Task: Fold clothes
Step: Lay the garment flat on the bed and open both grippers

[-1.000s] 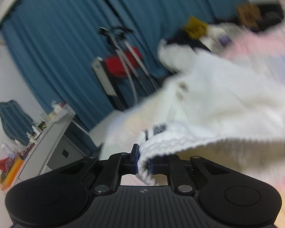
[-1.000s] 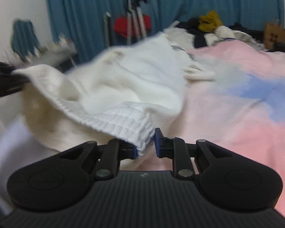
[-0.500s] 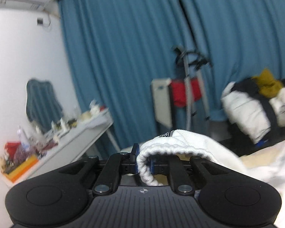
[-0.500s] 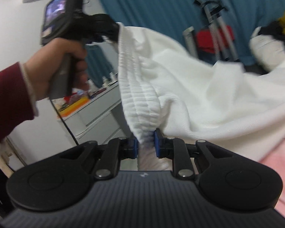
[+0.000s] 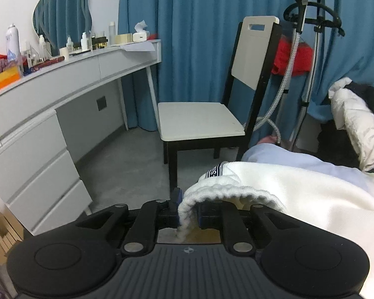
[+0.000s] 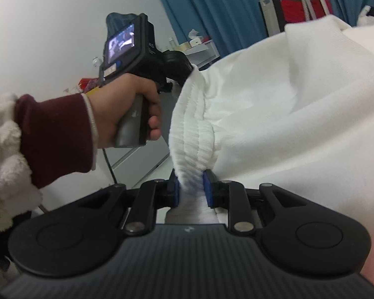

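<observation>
Left gripper (image 5: 188, 210): closed on the ribbed waistband (image 5: 227, 194) of the white garment (image 5: 299, 189).
Right gripper (image 6: 191, 189): clamped on the same waistband farther along; the band is stretched between the two.
Garment: held up in the air, its body draped off to the right.
Left hand (image 6: 127, 109): wrapped around the left gripper's handle.
Surroundings: a chair (image 5: 207, 119) is seen ahead; a desk (image 5: 69, 74) with bottles along its back edge stands at left; blue curtains (image 5: 199, 37) hang behind.

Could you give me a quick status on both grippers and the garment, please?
Left gripper and right gripper both shut on white garment's ribbed band. Nothing in the way.
</observation>
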Demonstrator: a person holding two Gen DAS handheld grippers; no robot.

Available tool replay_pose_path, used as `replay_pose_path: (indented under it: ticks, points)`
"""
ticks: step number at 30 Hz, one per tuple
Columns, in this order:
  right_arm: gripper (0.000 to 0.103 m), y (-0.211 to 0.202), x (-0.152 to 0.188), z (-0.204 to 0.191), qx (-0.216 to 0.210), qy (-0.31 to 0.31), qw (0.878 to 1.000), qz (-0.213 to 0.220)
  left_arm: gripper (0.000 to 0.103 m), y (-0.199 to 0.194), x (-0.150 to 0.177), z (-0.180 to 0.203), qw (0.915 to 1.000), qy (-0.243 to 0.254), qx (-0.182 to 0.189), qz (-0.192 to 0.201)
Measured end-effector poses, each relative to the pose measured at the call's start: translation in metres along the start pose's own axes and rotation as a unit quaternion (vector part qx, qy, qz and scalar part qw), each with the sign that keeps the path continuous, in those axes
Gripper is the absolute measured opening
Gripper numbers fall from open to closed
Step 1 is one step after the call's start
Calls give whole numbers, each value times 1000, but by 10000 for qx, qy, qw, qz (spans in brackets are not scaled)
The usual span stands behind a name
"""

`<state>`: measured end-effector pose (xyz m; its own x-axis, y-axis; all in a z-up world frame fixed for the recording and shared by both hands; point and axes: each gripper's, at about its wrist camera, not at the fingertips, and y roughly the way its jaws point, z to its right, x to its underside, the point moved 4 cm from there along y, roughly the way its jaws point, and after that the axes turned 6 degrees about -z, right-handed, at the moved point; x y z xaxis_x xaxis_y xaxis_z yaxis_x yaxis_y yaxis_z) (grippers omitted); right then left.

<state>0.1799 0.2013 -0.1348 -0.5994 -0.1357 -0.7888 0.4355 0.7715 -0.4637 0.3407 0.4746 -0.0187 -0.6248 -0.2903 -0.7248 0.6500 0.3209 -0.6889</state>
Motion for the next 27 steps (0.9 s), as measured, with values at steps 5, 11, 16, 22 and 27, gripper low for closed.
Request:
replay_pose_path:
  ticks: [5,11,16,22,27]
  points:
    - [49,-19,3,-8,36,-296,9995,46,56,-37,25,-26,9999,-137,-16,67]
    - [93,-61,22,-24,61,-683,9976,107,84,-130,64,-52,9986,-193,-128,483]
    - [93,-109,17,-30,283,-757,9966,161,90,-216,103,-15,9970,-39,262,726]
    - [93,-181,7,-16,714,-746,9937,441,92,-319,151,43,9913,207,821,1011]
    - [93,-245,4,3,1120,-738,9886,681,93,-370,187,108,9841,472,1314,1101]
